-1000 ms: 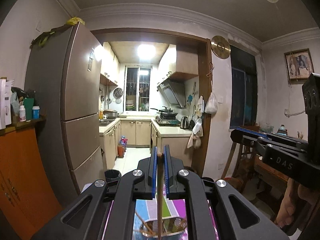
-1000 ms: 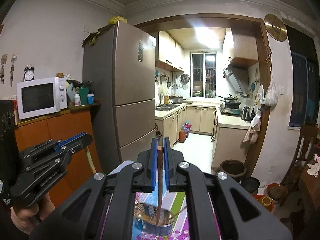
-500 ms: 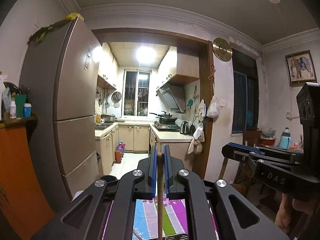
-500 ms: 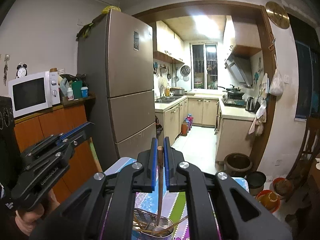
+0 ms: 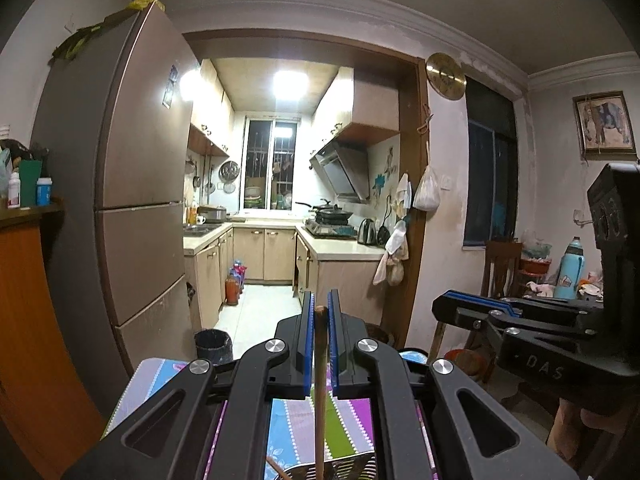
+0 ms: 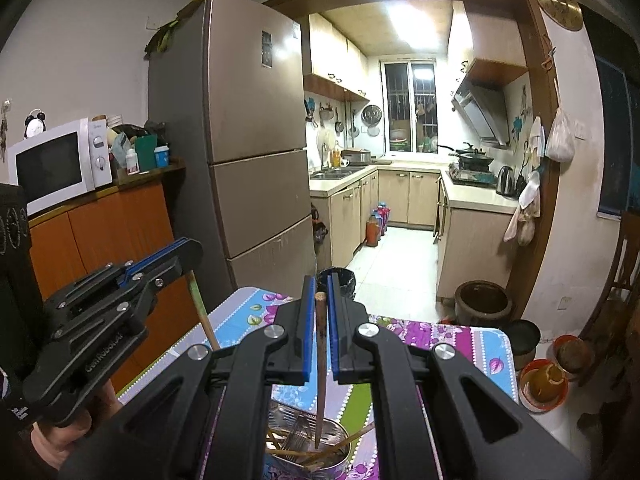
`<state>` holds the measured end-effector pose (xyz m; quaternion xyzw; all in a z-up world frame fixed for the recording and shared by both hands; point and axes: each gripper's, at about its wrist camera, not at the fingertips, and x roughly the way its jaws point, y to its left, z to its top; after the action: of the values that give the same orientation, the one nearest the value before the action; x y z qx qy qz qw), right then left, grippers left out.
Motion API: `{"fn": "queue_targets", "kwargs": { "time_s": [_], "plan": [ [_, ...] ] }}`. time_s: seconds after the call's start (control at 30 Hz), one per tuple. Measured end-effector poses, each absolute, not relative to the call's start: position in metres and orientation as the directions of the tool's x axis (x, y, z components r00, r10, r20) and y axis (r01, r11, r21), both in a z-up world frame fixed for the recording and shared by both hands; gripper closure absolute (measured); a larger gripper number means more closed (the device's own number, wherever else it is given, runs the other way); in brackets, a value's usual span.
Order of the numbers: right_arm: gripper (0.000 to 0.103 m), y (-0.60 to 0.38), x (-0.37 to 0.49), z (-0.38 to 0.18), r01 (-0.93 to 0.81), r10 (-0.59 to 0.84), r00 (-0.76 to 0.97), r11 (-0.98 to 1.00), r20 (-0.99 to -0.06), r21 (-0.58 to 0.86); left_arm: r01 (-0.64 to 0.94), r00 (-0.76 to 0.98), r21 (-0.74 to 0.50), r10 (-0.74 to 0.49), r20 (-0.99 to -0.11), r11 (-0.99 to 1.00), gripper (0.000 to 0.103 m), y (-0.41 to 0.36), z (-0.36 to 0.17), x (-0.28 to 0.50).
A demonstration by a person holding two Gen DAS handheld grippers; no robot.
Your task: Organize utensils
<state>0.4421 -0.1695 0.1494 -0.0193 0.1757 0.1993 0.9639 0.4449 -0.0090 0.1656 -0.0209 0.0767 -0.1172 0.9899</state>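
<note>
My left gripper (image 5: 319,312) is shut on a wooden chopstick (image 5: 320,380) that hangs down toward a metal utensil holder (image 5: 340,470) at the bottom edge of the left wrist view. My right gripper (image 6: 319,298) is shut on another brown chopstick (image 6: 319,368); its tip is inside the metal utensil holder (image 6: 332,460), which holds several chopsticks and utensils. The left gripper also shows in the right wrist view (image 6: 188,248), holding its chopstick (image 6: 202,316) at the left. The right gripper shows at the right of the left wrist view (image 5: 444,306).
The holder stands on a table with a striped floral cloth (image 6: 460,340). A fridge (image 6: 248,152) and an orange cabinet (image 6: 100,232) with a microwave (image 6: 56,164) stand at the left. Clay pots (image 6: 484,300) and bowls (image 6: 542,384) sit on the floor at the right.
Both grippers have risen and tilted; the table and holder sit lower in view. The right chopstick's tip has dropped deeper into the holder. Both stay shut.
</note>
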Motion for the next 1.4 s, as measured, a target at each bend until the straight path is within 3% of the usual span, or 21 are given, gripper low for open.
{"fn": "queue_targets", "kwargs": {
  "time_s": [0.3,0.43,0.83,1.13,1.4],
  "plan": [
    [0.097,-0.173,0.455,0.133,-0.387,0.375,0.843,0.921,-0.386,0.049,0.230,0.952,-0.074,-0.240,-0.192,0.970,0.095,-0.005,0.148,0.460],
    [0.068,-0.176,0.455,0.131,-0.382,0.376,0.846,0.922,-0.378,0.063,0.217,0.953,-0.075,-0.227,-0.198,0.973,0.076,-0.003,0.147,0.464],
    [0.060,-0.191,0.438,0.140,-0.374,0.374,0.859,0.925,-0.350,0.071,0.169,0.965,-0.070,-0.179,-0.190,0.983,0.064,0.006,0.153,0.448],
    [0.041,-0.233,0.332,0.119,-0.434,0.439,0.840,0.896,-0.320,0.090,0.200,0.965,-0.078,-0.210,-0.157,0.977,0.032,0.012,0.123,0.328],
    [0.039,-0.269,0.211,0.027,-0.488,0.495,0.796,0.866,-0.348,0.115,0.267,0.919,-0.076,-0.278,-0.279,0.961,0.029,-0.019,0.014,0.214]
  ]
}}
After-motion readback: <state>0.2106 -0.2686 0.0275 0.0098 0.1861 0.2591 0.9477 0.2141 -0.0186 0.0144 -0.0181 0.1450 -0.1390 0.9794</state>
